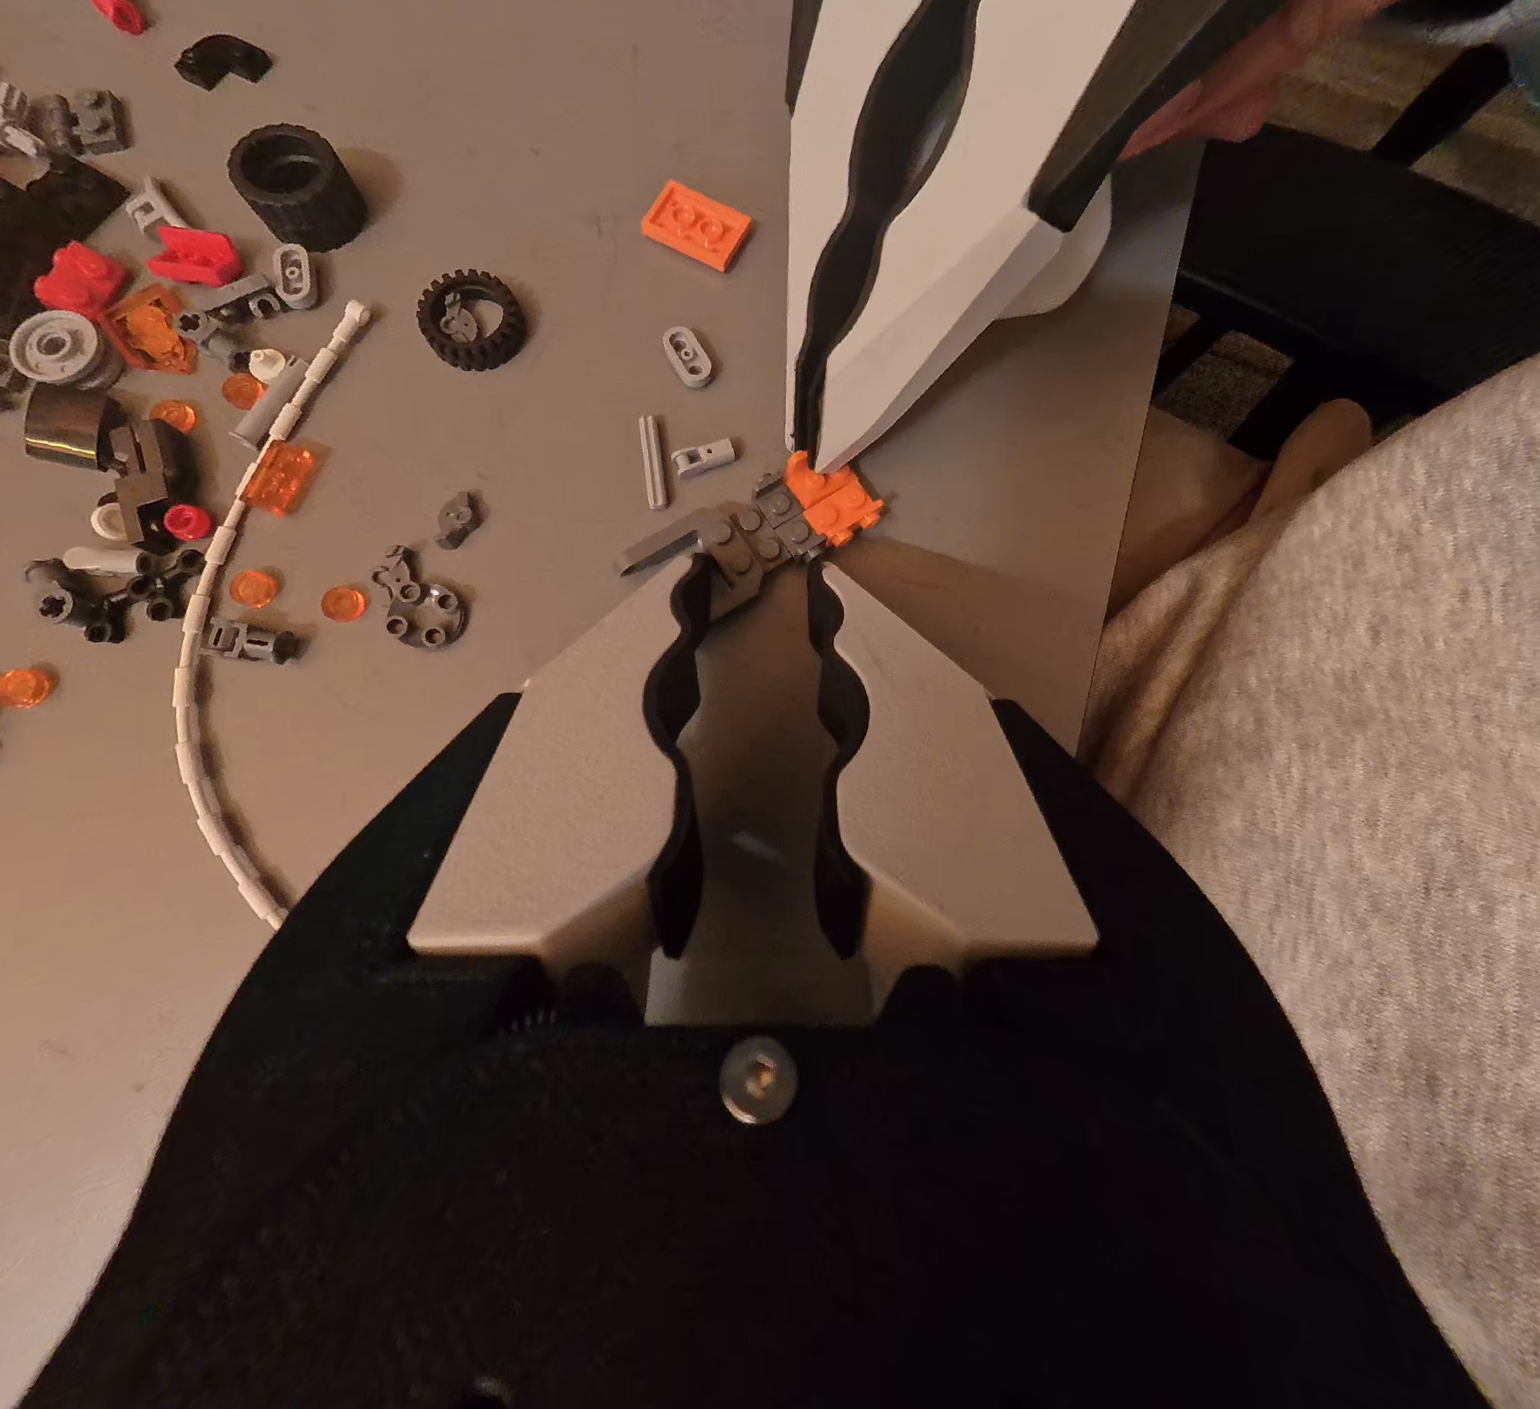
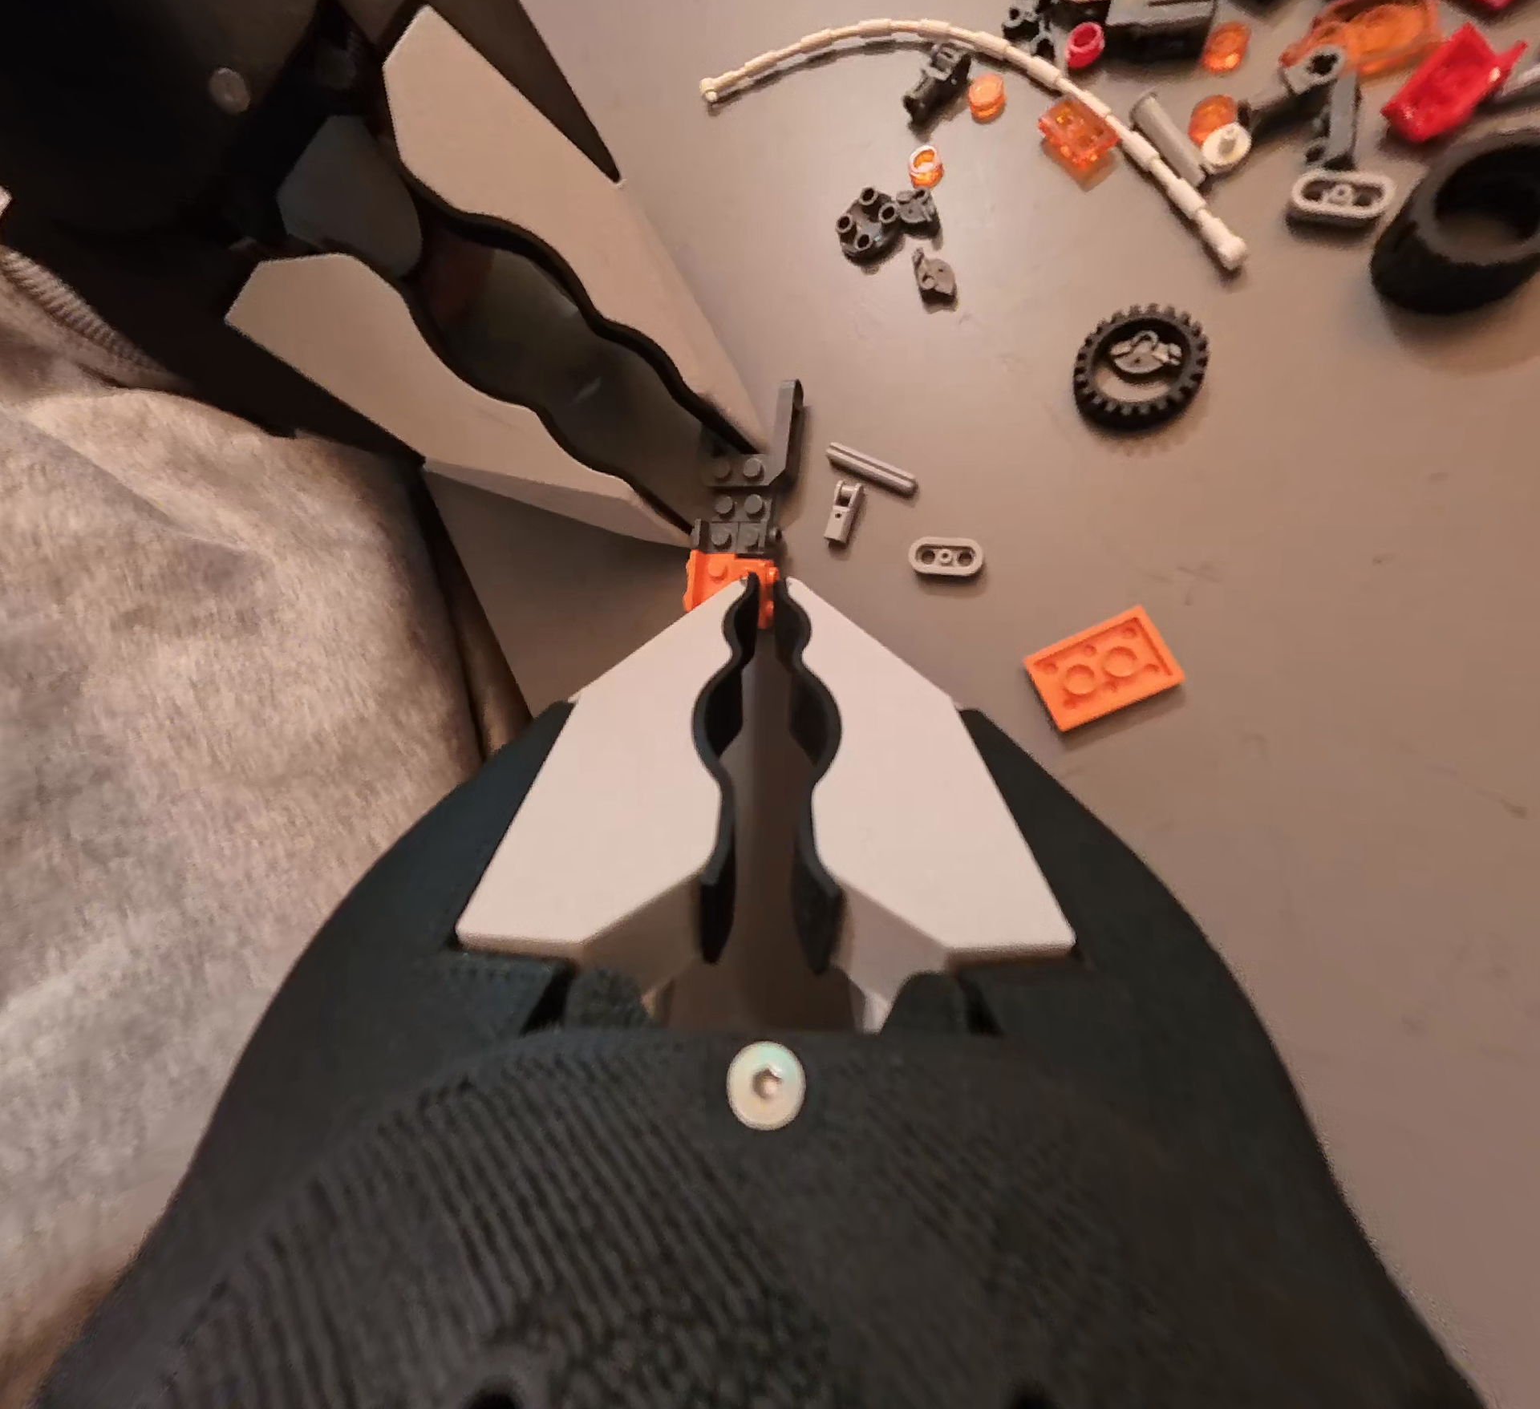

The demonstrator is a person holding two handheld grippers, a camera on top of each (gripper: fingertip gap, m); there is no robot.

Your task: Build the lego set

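Grey and orange plates make up the small lego assembly (image 1: 787, 527) that I see in the left wrist view, pinched at its grey end between the tips of my left hand-held gripper (image 1: 754, 577), which is clamped on it. It hangs near the desk (image 1: 517, 77) edge, just above centre in the frame. From 1 o'clock the right hand-held gripper (image 1: 812, 452) reaches in, its tips nipped tight onto the orange end. A loose orange plate (image 1: 697, 225) lies at 11 o'clock from the assembly, with a small black tyre (image 1: 471, 319) farther toward 10 o'clock and a large black tyre (image 1: 297, 187) beyond it. A white segmented hose (image 1: 225, 561) curves down the left side, among scattered red, grey and orange parts. Grey fabric (image 1: 1333, 786) fills the right at 3 o'clock.

In the right wrist view, my right hand-held gripper (image 2: 762, 594) squeezes the orange end of the lego assembly (image 2: 737, 527), sitting at 12 o'clock from its tips. The left hand-held gripper (image 2: 717, 486) comes in from 10 o'clock, closed on the grey end. The orange plate (image 2: 1102, 667) lies at 3 o'clock, the small tyre (image 2: 1140, 367) at 2 o'clock, and the hose (image 2: 983, 61) arcs at 1 o'clock.
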